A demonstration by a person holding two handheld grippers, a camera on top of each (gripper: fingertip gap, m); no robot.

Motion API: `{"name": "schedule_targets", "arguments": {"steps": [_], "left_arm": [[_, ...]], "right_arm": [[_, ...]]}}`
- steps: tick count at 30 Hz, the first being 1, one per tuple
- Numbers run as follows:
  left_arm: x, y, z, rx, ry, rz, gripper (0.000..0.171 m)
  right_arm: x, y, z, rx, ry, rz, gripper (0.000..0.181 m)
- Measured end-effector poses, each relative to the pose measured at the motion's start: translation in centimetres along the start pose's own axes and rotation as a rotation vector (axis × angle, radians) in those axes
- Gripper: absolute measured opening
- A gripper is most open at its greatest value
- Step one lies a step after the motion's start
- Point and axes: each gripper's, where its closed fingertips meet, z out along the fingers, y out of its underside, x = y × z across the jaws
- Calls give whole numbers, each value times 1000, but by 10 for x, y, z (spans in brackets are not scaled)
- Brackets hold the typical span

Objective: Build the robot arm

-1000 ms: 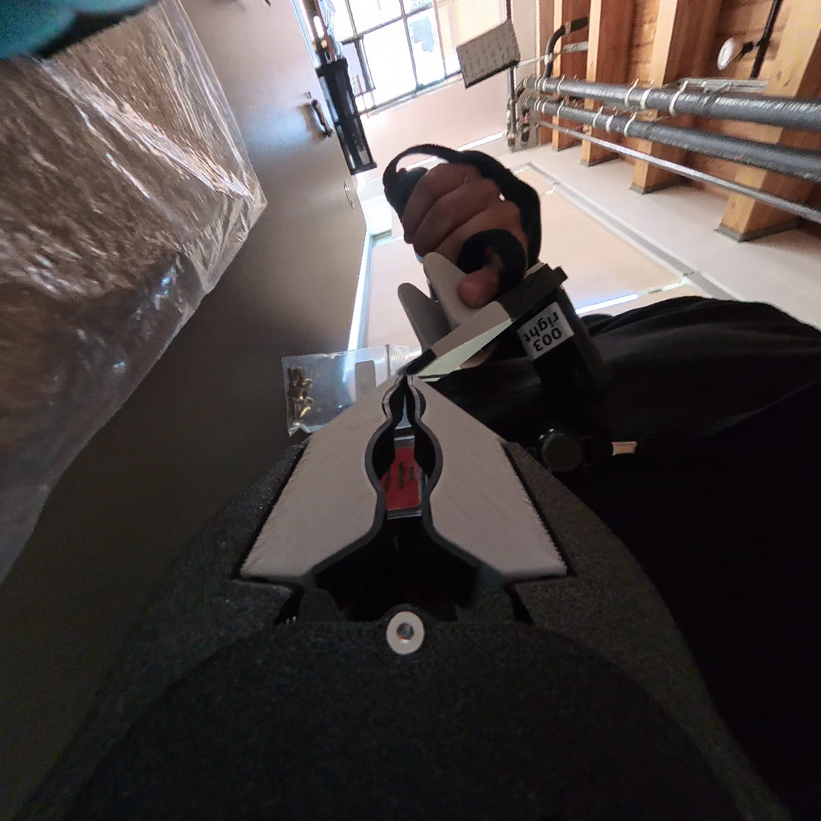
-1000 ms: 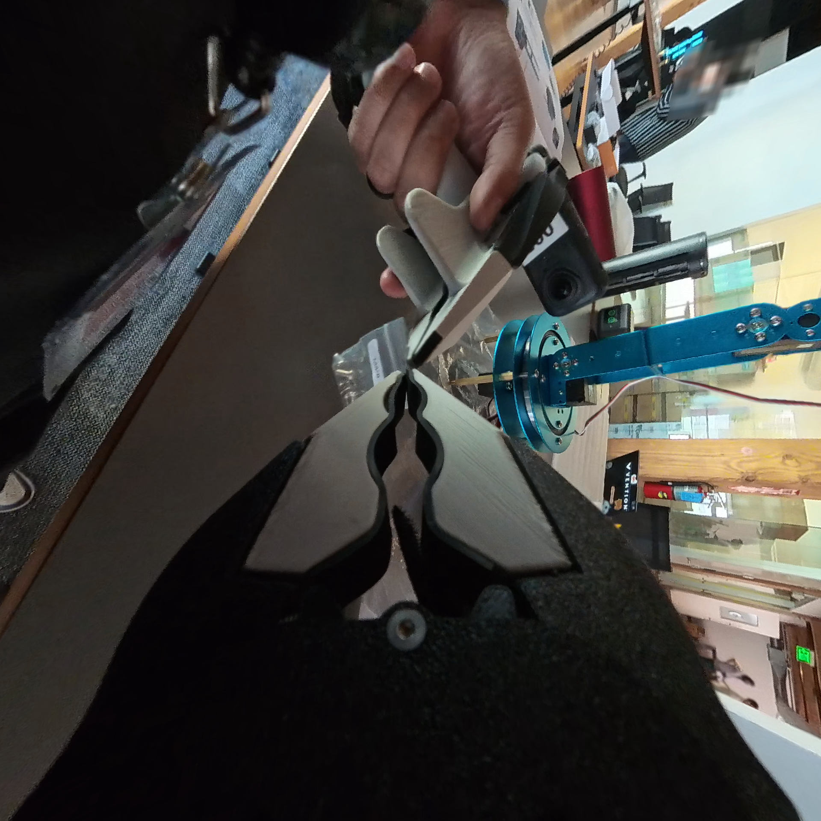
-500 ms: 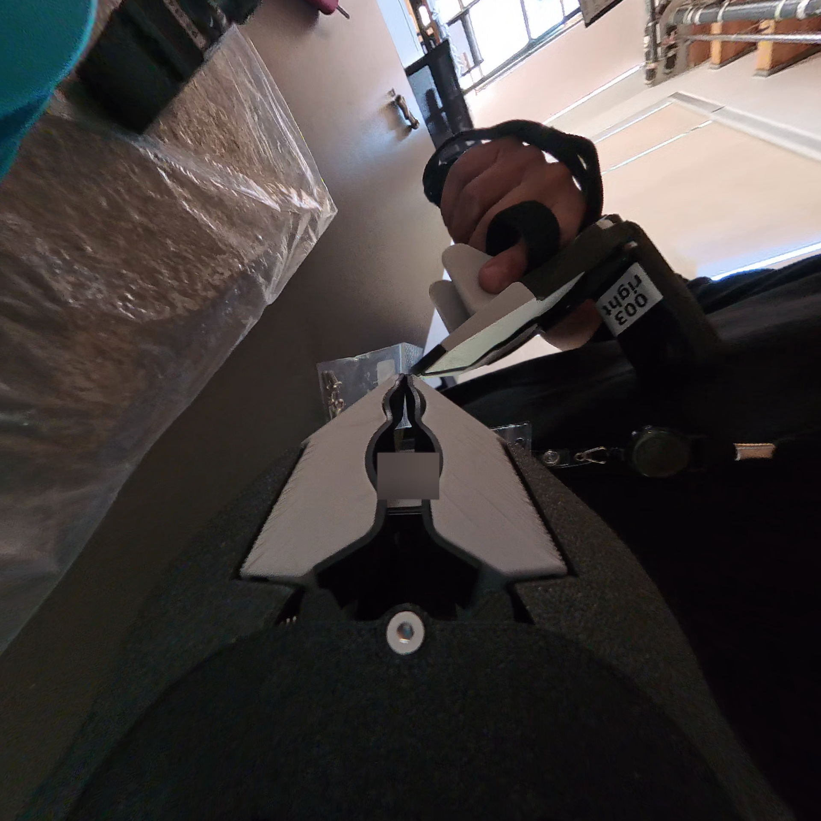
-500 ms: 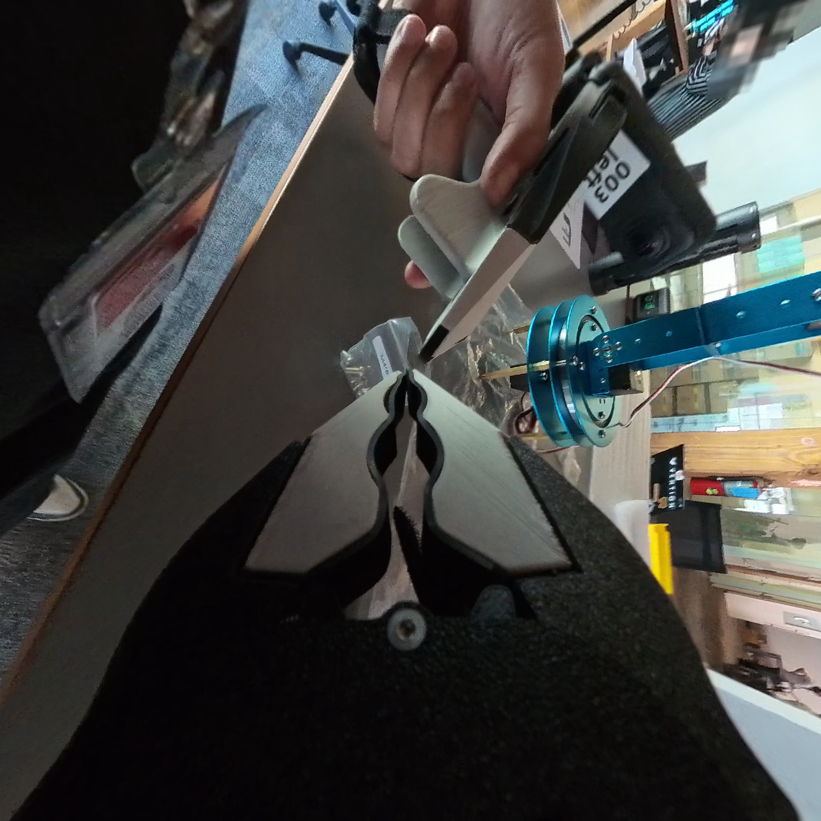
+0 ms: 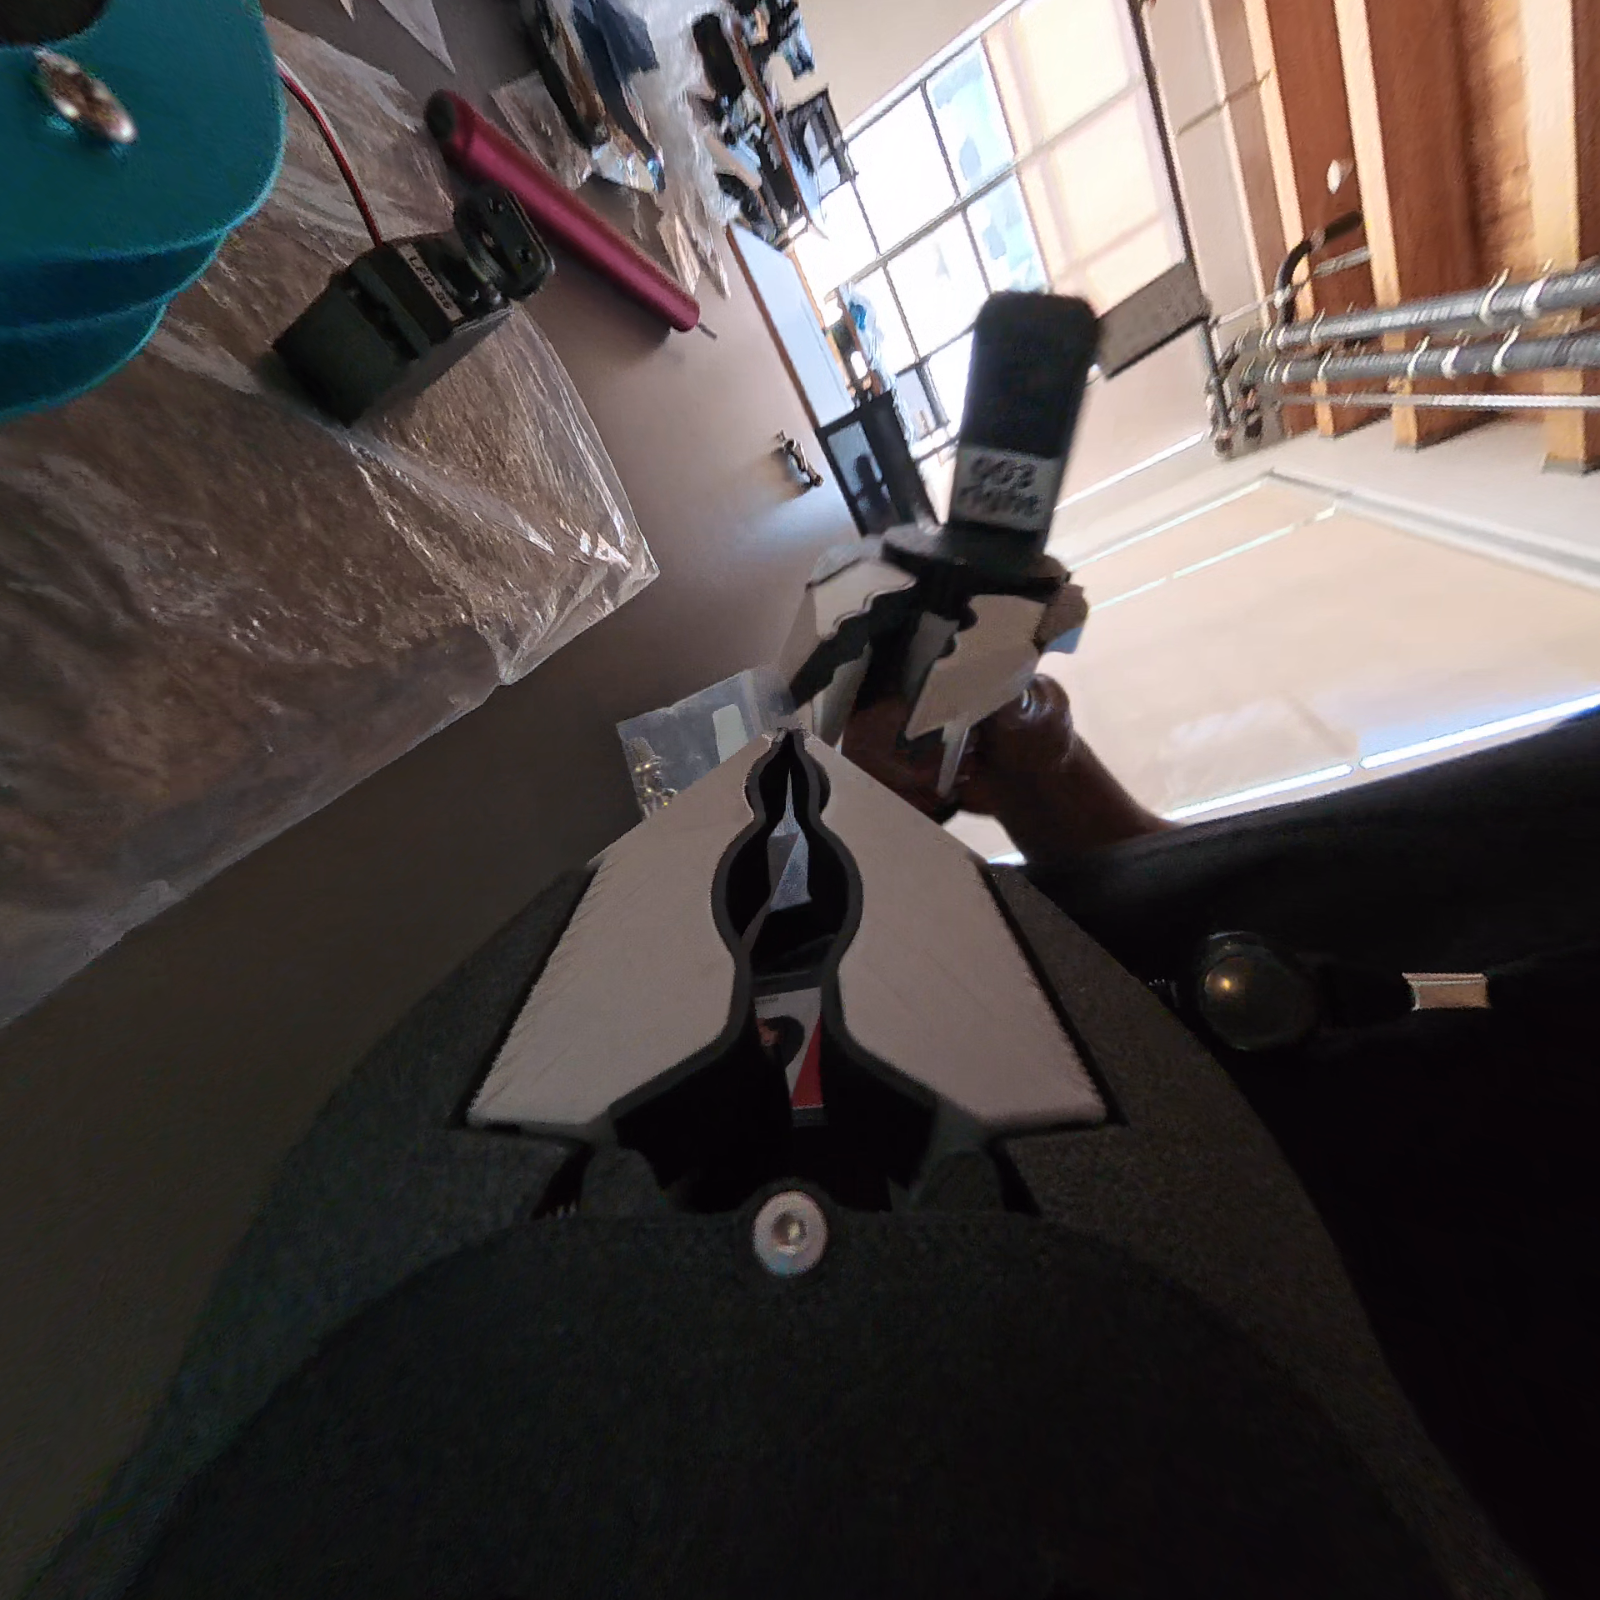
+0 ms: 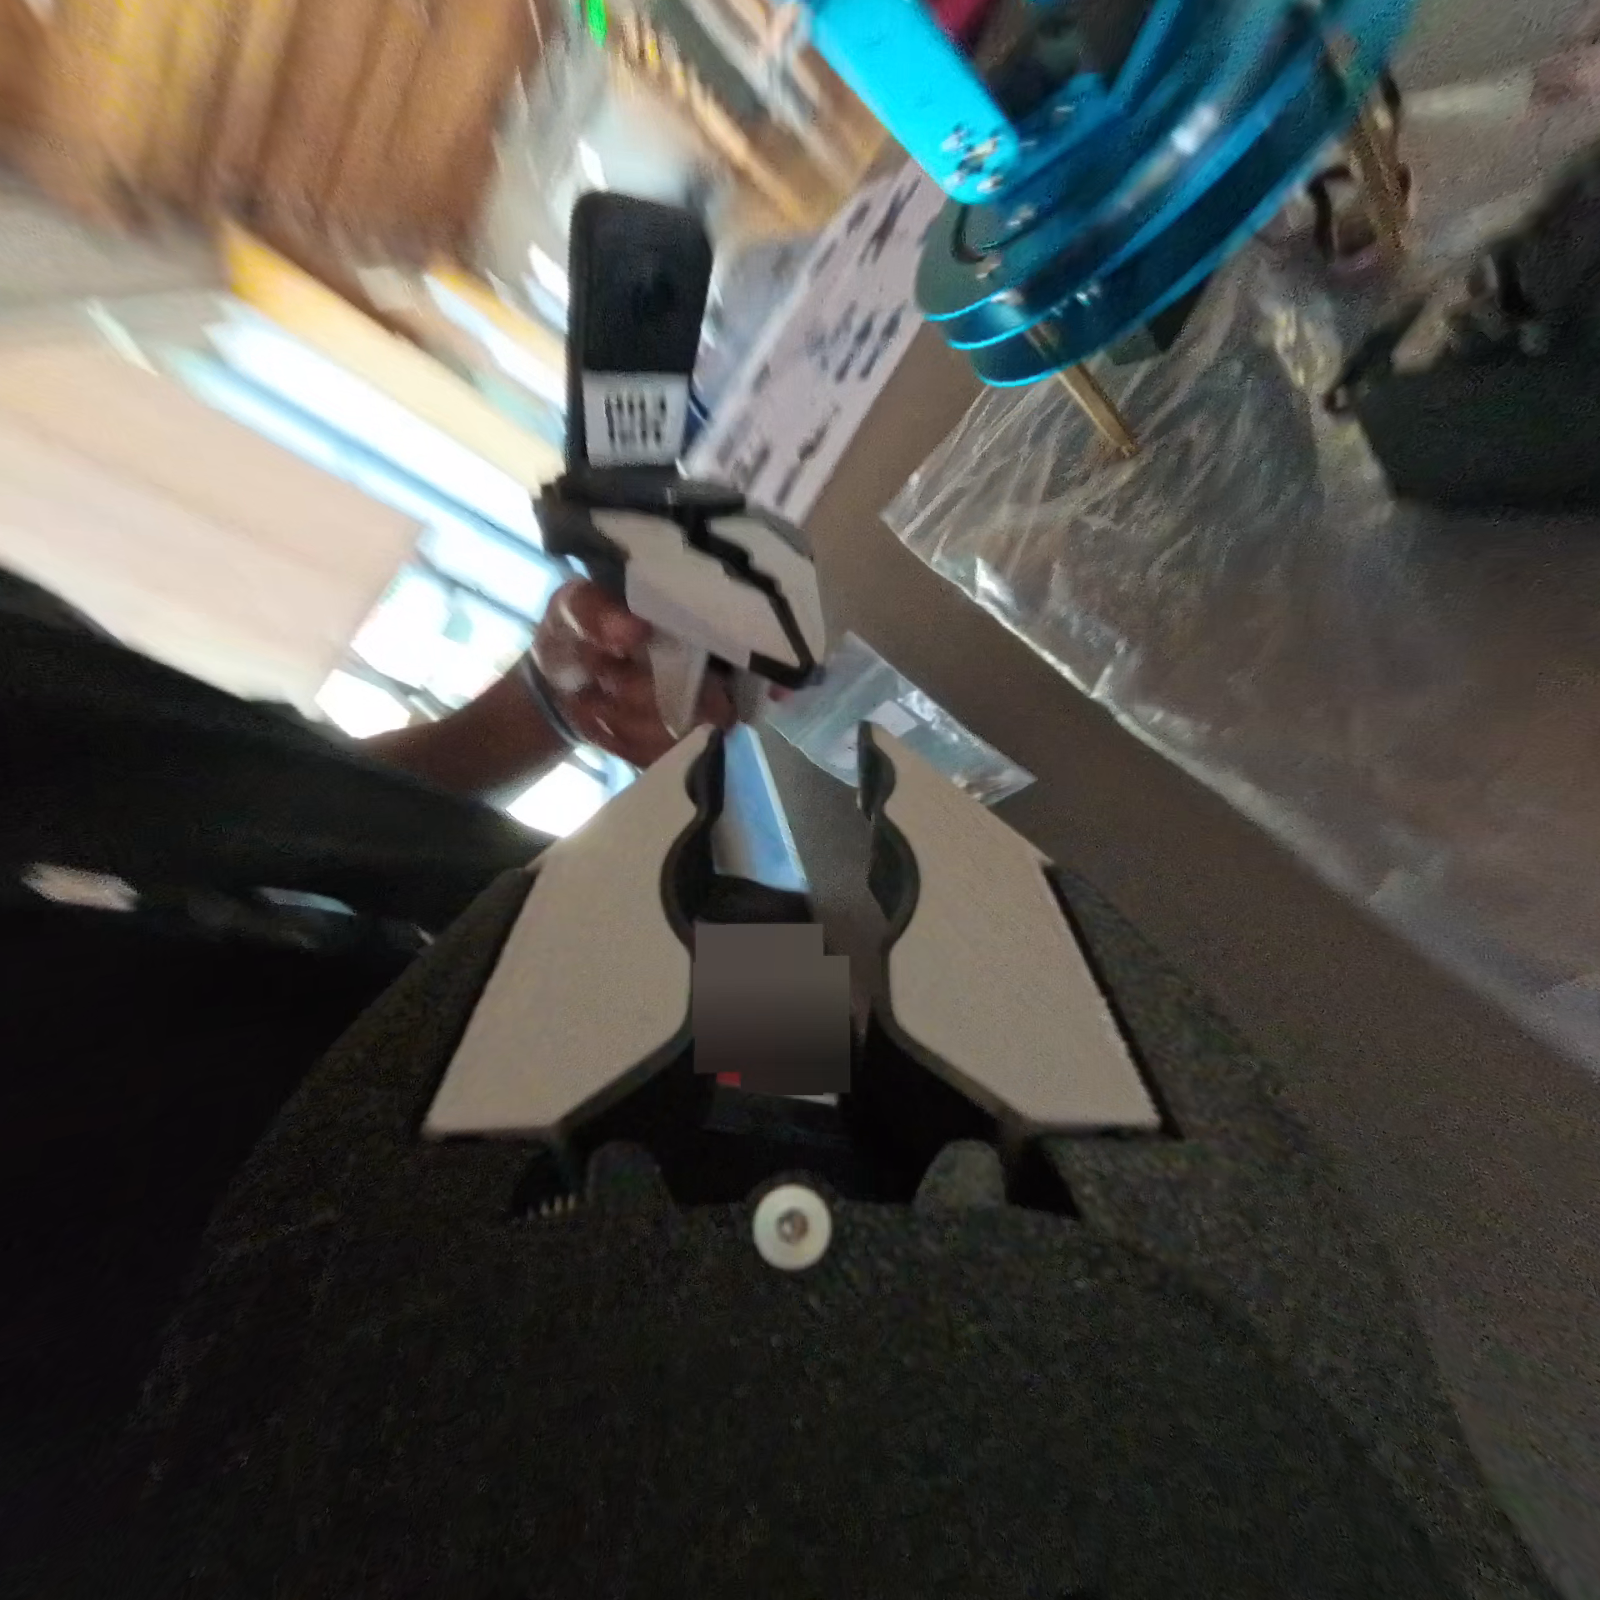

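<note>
My left gripper point(image 5: 788, 736) is shut, its tips pinching a corner of a small clear bag of screws point(image 5: 684, 745) just above the brown table point(image 5: 260, 996). In the right wrist view, which is motion-blurred, the left gripper point(image 6: 801, 675) shows farther off, shut on the same bag point(image 6: 909, 736). My right gripper point(image 6: 792, 736) is open, its fingertips apart just short of the bag. It holds nothing. In the left wrist view the right gripper point(image 5: 866, 693) faces me with its jaws apart, close beside the bag.
A blue round robot base point(image 6: 1125, 216) stands on a crinkled clear plastic sheet point(image 6: 1255, 649); both also show in the left wrist view point(image 5: 112, 199) point(image 5: 260, 606). A black servo point(image 5: 390, 320) and a magenta rod point(image 5: 563, 208) lie beyond. The person's dark clothing point(image 5: 1385, 866) is to the right. My two grippers' fingertips are within a few centimetres of each other.
My right gripper has opened and let go of the bag, and has swung round. My left gripper stays shut on the bag and has tilted, so more of the table shows.
</note>
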Motion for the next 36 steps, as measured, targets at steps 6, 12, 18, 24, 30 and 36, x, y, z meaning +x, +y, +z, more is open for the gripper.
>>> {"name": "schedule_targets", "arguments": {"steps": [6,12,18,24,30,36], "left_arm": [[5,-2,-1,95,76,-86,0],[18,-9,-5,143,167,-120,0],[38,-12,-13,185,290,-154,0],[36,-12,-21,219,278,-158,0],[6,-1,-30,202,-6,-13,0],[2,4,-41,216,-108,81,27]], "right_arm": [[-4,0,18,105,-111,251,23],[-18,-10,18,142,-219,273,18],[-31,-18,14,183,-368,330,3],[-29,-18,18,170,-358,321,0],[-6,-4,37,71,-140,247,0],[-1,-3,53,-3,-32,150,0]]}}
